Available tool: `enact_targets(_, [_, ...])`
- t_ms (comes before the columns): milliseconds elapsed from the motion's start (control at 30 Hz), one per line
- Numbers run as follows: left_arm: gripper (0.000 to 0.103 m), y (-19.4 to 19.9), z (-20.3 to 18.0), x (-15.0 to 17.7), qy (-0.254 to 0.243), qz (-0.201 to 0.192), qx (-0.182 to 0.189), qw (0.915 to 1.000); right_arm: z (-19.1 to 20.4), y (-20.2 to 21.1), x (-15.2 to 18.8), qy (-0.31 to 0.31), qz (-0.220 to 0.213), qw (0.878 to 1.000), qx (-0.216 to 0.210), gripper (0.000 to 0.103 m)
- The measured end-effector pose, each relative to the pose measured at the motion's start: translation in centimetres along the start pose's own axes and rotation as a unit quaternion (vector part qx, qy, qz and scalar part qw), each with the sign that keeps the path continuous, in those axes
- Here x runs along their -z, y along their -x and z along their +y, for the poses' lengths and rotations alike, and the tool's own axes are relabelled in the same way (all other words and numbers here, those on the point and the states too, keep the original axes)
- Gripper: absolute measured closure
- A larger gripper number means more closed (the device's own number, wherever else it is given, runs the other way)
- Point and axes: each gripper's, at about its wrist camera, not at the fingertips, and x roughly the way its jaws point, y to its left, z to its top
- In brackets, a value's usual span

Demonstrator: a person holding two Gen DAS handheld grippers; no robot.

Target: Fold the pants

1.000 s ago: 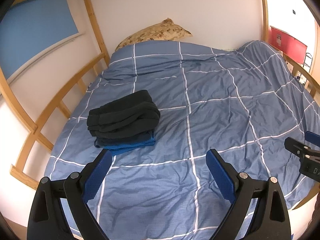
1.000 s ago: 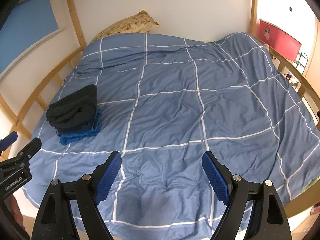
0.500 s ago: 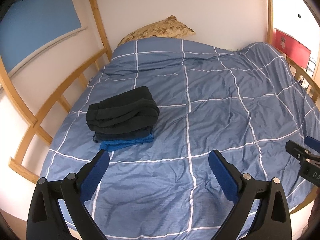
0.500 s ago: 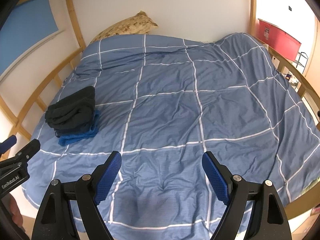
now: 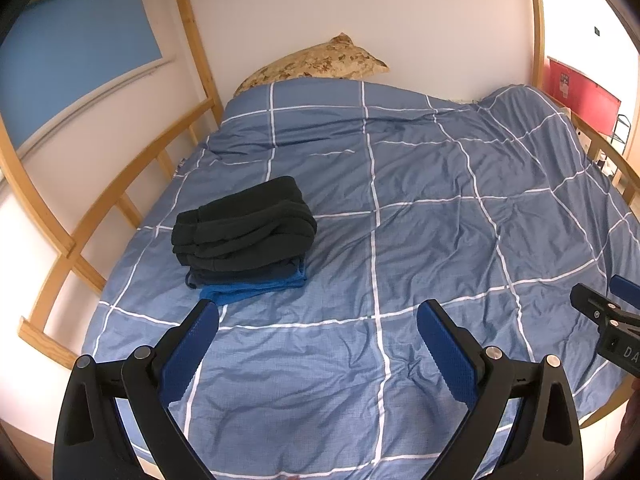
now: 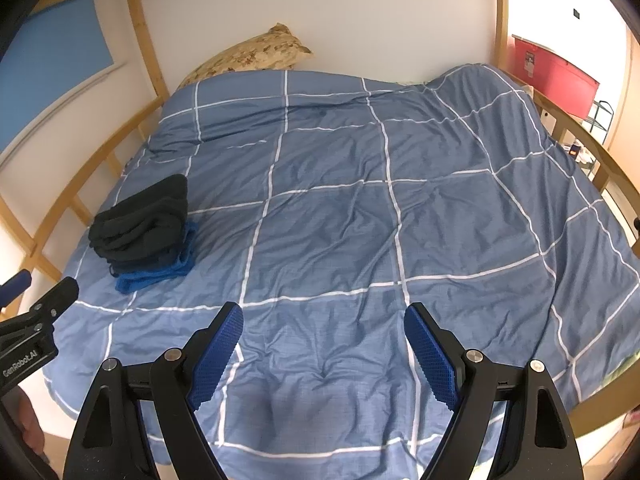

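A stack of folded pants (image 5: 244, 232) lies on the left side of the bed, black pairs on top and a blue pair (image 5: 252, 288) at the bottom. It also shows in the right wrist view (image 6: 144, 228). My left gripper (image 5: 318, 316) is open and empty, above the duvet just right of and nearer than the stack. My right gripper (image 6: 324, 320) is open and empty over the near middle of the bed. Each gripper's tip shows at the edge of the other's view.
A blue duvet with white grid lines (image 5: 420, 220) covers the bed. A patterned pillow (image 5: 316, 62) lies at the far end against the wall. Wooden rails (image 5: 120, 184) run along the left side and a rail (image 6: 592, 136) along the right. A red box (image 6: 552, 72) stands beyond the right rail.
Both grippers have drawn back and risen slightly, so more of the bed's near edge shows. The stack has not moved. Both stay open.
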Motion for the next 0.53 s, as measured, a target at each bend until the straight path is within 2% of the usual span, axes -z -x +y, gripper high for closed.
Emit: enact_targets(533, [0.002,0.16,0.51,-0.24,-0.004,-0.011,-0.005,0.9999,0.0,-0.02,0.23,-0.001,-0.001,1.0,-0.001,0.02])
